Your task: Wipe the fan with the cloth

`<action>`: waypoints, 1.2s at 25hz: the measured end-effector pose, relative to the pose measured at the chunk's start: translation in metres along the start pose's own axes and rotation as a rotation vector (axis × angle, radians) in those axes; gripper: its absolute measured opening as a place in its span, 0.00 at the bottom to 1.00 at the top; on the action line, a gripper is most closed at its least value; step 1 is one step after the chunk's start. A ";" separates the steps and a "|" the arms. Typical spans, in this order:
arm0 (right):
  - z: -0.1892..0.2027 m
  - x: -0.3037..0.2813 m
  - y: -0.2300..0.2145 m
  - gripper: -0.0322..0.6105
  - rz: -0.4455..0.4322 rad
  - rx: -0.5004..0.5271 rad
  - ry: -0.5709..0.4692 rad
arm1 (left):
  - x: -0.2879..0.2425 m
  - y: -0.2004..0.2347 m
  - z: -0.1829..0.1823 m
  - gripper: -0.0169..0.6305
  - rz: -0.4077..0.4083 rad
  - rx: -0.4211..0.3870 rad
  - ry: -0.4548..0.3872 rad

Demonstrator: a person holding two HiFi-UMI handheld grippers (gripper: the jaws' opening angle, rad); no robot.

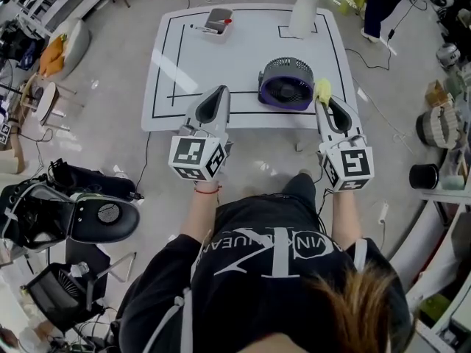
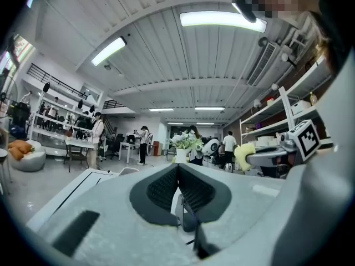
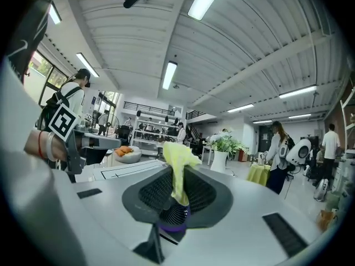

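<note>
A small purple fan [image 1: 286,84] with a dark grille lies face up on the white table [image 1: 191,57], near its front edge. My right gripper [image 1: 323,101] is shut on a yellow cloth [image 1: 322,90], held in the air just right of the fan. In the right gripper view the cloth [image 3: 176,170] stands up from between the closed jaws, and a bit of the fan [image 3: 173,218] shows below them. My left gripper [image 1: 221,94] is shut with nothing in it, over the table's front edge left of the fan. Both grippers point level.
A white vase with flowers [image 1: 305,7] stands at the table's far right. A grey tray [image 1: 216,20] with a red-tipped pen sits at the far middle. Black tape lines mark the tabletop. A chair and bags [image 1: 81,212] crowd the floor at left, shelving at right.
</note>
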State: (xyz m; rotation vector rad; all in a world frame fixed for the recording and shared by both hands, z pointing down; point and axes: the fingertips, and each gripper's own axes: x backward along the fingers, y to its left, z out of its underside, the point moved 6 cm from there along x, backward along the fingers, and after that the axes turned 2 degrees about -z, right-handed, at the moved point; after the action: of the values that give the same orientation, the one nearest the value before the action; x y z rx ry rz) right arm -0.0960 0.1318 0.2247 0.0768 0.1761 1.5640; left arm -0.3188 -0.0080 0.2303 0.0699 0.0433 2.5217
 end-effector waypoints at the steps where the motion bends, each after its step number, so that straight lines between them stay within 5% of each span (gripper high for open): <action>1: 0.000 0.002 -0.001 0.14 0.004 -0.010 -0.003 | 0.000 -0.001 -0.001 0.04 0.002 -0.004 0.000; 30: -0.003 0.038 0.005 0.14 0.042 -0.084 -0.052 | 0.020 -0.016 -0.019 0.04 0.017 -0.040 -0.033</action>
State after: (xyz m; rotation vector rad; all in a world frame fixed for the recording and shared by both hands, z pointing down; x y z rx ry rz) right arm -0.1012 0.1698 0.2199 0.0559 0.0683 1.6075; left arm -0.3269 0.0159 0.2109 0.0960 -0.0217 2.5366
